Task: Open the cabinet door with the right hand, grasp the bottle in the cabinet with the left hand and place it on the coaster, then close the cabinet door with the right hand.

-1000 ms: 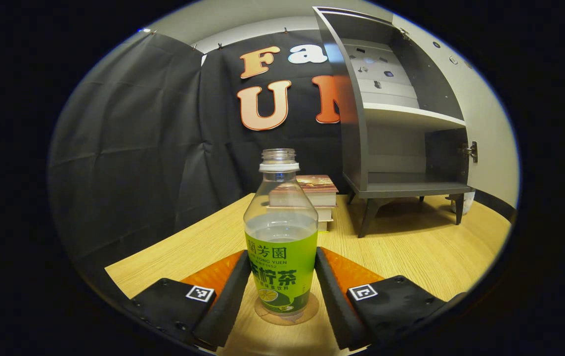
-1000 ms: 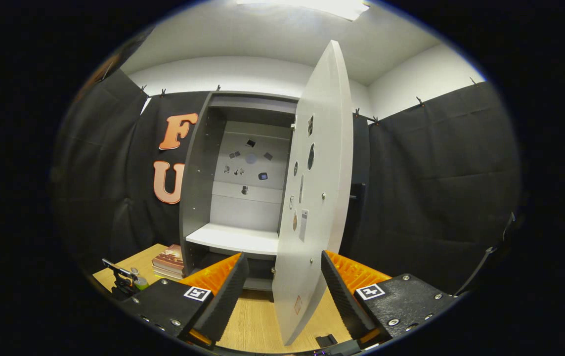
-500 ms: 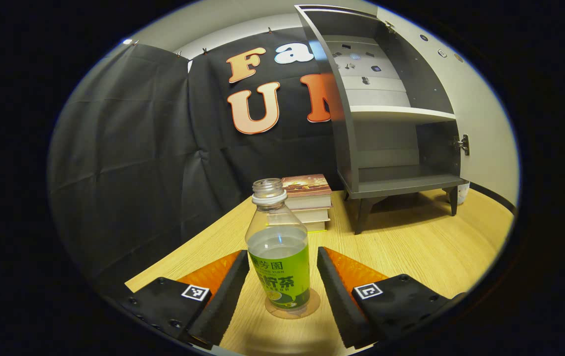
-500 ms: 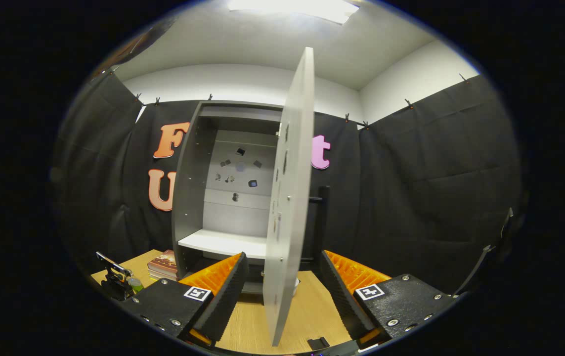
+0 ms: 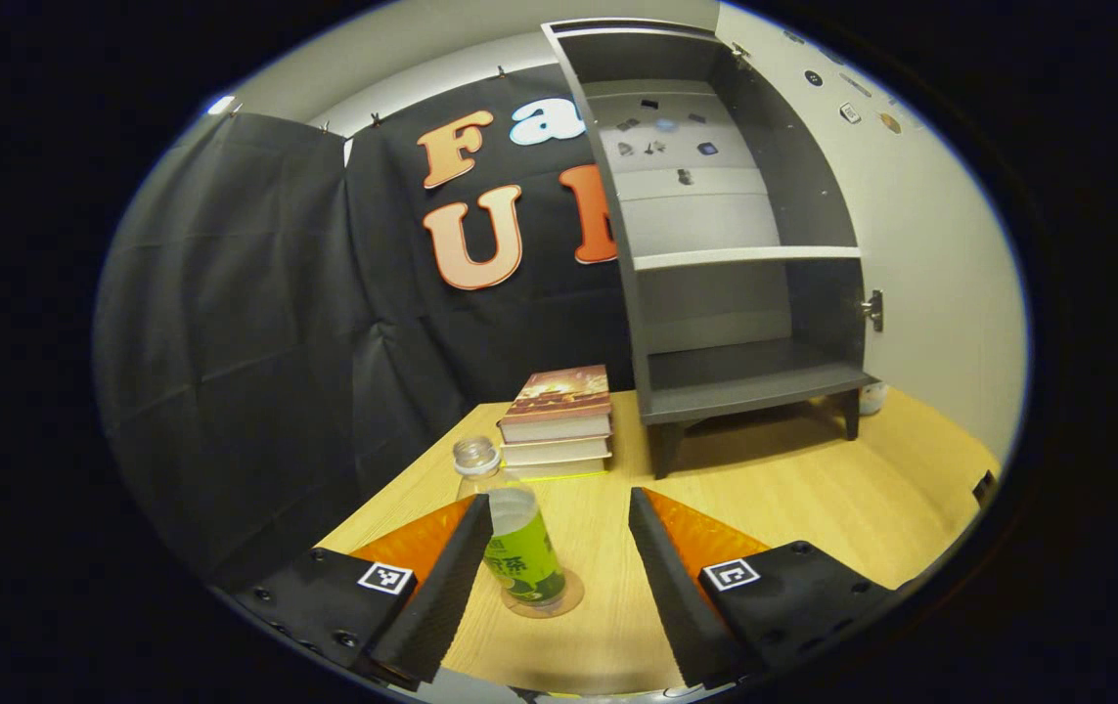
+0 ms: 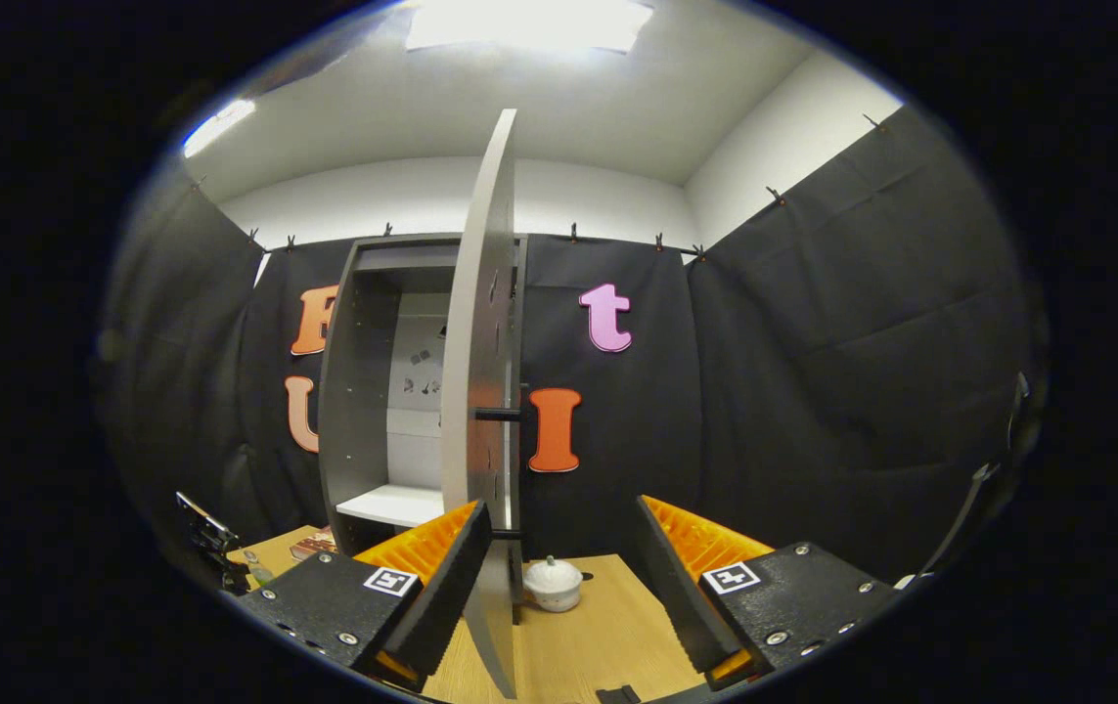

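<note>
A staged recording booth, not a lived-in room: black cloth [image 6: 842,323] is clipped up as walls, with plain white wall and a ceiling light panel [image 6: 529,22] above it. A small wooden table [image 5: 793,489] at lower centre carries home-like props: a grey open cabinet [image 5: 715,244] and stacked books [image 5: 557,416].
</note>
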A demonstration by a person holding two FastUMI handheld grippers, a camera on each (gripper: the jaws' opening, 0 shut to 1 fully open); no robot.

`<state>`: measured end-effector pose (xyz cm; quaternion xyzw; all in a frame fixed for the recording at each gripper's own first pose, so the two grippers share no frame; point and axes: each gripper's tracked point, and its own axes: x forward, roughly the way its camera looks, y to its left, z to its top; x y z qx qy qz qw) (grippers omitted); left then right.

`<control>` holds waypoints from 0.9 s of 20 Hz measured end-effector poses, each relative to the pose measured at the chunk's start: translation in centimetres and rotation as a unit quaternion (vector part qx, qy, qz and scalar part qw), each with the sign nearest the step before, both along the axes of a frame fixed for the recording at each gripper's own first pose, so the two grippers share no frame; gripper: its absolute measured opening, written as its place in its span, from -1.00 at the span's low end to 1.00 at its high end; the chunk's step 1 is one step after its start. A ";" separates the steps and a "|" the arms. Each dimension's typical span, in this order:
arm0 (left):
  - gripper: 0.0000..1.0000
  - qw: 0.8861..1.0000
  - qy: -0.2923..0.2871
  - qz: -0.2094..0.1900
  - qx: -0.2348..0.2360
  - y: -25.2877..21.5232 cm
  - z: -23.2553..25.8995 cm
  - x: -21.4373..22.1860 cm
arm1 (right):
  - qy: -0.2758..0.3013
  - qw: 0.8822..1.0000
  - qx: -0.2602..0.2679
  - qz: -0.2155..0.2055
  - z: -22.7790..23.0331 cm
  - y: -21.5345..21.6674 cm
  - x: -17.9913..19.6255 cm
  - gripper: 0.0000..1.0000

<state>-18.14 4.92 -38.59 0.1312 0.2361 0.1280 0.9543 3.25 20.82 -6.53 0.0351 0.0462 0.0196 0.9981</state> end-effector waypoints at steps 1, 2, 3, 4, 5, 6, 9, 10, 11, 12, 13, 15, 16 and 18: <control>0.84 1.000 -0.006 -0.003 0.000 -0.6 1.0 0.1 | 0.000 1.000 -0.001 0.002 -0.3 -0.3 0.4 0.83; 0.86 1.000 -0.010 -0.004 -0.004 -1.1 2.0 0.4 | -0.005 1.000 0.001 0.007 -0.2 -0.8 1.0 0.80; 0.84 1.000 -0.015 -0.003 -0.008 -1.7 2.8 0.6 | -0.013 1.000 0.003 0.010 -0.1 -1.2 1.4 0.80; 0.83 1.000 -0.017 -0.002 -0.013 -2.2 3.6 0.8 | -0.017 1.000 0.005 0.011 -0.1 -1.8 2.0 0.80; 0.83 1.000 -0.019 0.001 -0.017 -2.5 4.4 0.8 | -0.017 1.000 0.011 0.016 -0.2 -2.2 2.4 0.80; 0.83 1.000 -0.021 0.003 -0.022 -2.9 5.3 0.9 | -0.016 0.999 0.021 0.028 -0.4 -2.1 2.9 0.83; 0.84 0.999 -0.042 0.003 -0.024 -4.2 9.2 1.6 | -0.007 0.998 0.032 0.056 -1.5 -1.5 4.3 0.80; 0.84 0.998 -0.051 0.001 -0.020 -4.6 10.7 2.0 | -0.007 0.997 0.041 0.068 -1.5 -1.2 4.4 0.80; 0.84 0.998 -0.061 0.000 -0.020 -4.9 12.2 2.3 | -0.009 0.996 0.047 0.077 -1.5 -0.8 4.4 0.79; 0.84 0.997 -0.069 0.000 -0.021 -5.2 13.5 2.7 | -0.009 0.994 0.055 0.091 -1.5 -0.7 4.4 0.72; 0.84 0.997 -0.073 0.002 -0.023 -5.4 14.3 3.1 | -0.007 0.992 0.068 0.103 -1.7 -0.5 4.4 0.72; 0.84 0.996 -0.079 0.000 -0.037 -6.6 16.1 3.9 | 0.002 0.987 0.099 0.126 -2.2 -0.1 4.3 0.72; 0.84 0.995 -0.087 -0.002 -0.042 -7.2 17.4 4.3 | 0.004 0.984 0.110 0.137 -2.2 0.1 4.4 0.72; 0.83 0.994 -0.100 -0.010 -0.043 -8.2 19.7 5.3 | 0.005 0.980 0.118 0.158 -2.1 1.0 4.6 0.72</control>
